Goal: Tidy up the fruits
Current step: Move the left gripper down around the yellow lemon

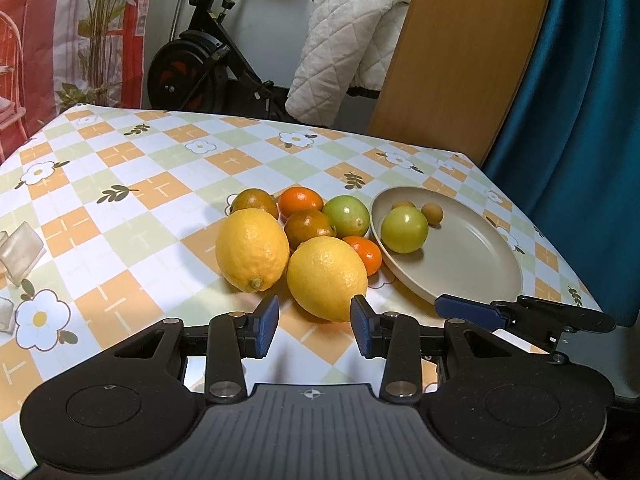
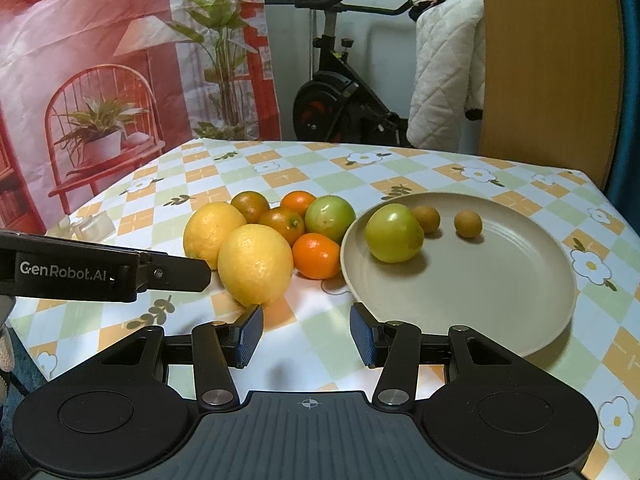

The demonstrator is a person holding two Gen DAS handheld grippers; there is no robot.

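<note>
Two yellow lemons, several small oranges and a green fruit lie in a pile on the checked tablecloth. A beige plate to their right holds a green fruit and two small brown fruits. My left gripper is open and empty, just in front of the nearer lemon. My right gripper is open and empty, between that lemon and the plate.
The right gripper's finger shows at the plate's near rim in the left wrist view. The left gripper's arm shows at the left in the right wrist view. A wooden board, an exercise bike and a blue curtain stand behind the table.
</note>
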